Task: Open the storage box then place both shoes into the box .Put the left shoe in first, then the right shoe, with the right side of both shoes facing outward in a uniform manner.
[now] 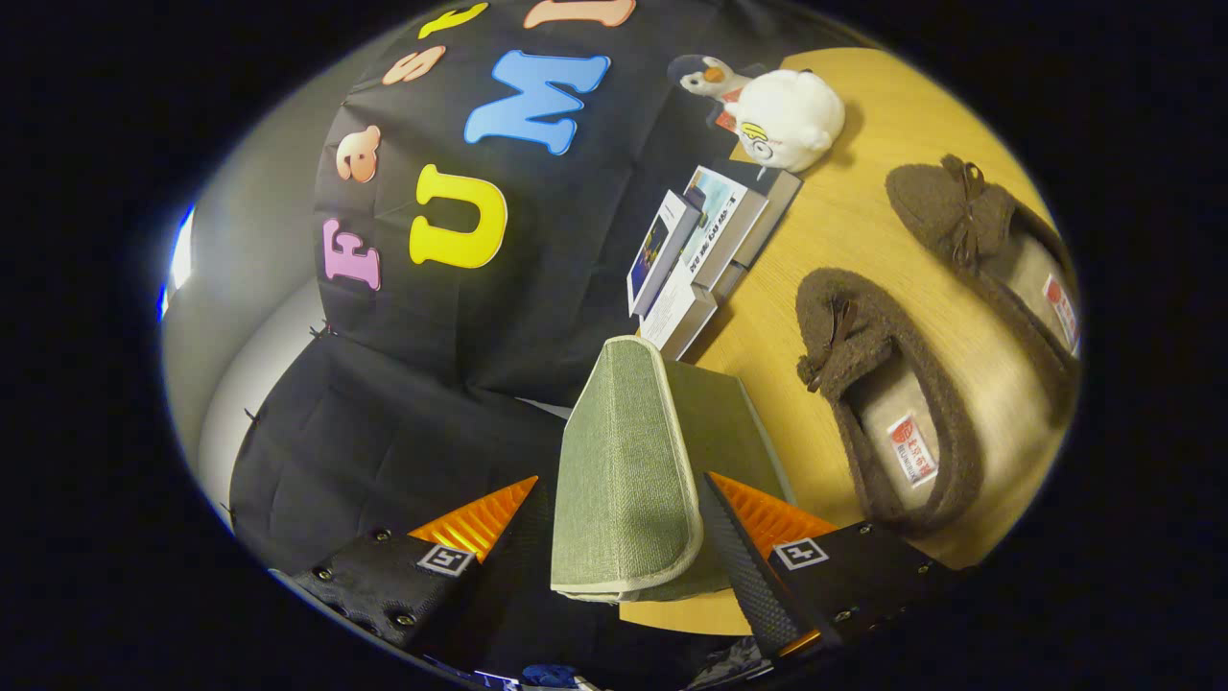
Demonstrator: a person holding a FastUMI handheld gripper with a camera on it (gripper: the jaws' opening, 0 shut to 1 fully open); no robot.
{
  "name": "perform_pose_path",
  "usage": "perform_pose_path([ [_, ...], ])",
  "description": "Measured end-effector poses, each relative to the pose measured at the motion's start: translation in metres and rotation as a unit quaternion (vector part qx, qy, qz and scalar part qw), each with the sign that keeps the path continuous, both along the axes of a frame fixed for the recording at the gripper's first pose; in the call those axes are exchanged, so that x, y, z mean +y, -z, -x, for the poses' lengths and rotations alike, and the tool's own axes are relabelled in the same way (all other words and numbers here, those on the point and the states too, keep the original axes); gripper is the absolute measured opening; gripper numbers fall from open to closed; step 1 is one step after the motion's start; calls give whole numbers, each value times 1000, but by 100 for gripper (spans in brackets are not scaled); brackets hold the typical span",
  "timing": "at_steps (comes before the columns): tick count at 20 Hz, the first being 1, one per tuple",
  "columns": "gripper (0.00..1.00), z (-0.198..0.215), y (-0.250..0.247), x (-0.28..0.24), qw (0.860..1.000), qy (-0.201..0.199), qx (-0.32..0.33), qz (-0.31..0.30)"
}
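Storage box point(628, 461), a grey-green woven-fabric case with pale piping along its rounded lid edge, standing on the wooden table point(863, 221) between the fingers of the gripper point(614, 537), which are spread apart without clearly pressing on it. Two brown fuzzy shoes point(887, 403) with bow ties and beige insoles lie beyond, beside stacked books point(705, 250) and plush toys point(782, 115).

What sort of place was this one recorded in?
Probably a staged booth set up like a home: a wooden table carries brown shoes, stacked books and a plush toy. The gripper straddles the green storage box's lid.
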State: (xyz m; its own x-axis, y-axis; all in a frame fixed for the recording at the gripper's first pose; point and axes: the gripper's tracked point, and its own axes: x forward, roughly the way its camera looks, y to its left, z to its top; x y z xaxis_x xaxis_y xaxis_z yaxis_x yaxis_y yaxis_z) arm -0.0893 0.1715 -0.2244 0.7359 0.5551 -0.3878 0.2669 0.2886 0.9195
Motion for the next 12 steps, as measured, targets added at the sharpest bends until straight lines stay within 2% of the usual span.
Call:
perform_pose_path([
  [3, 97, 0, 11, 2, 999, 16, 20, -23],
  [12, 95, 1, 33, 26, 992, 18, 62, -106],
])
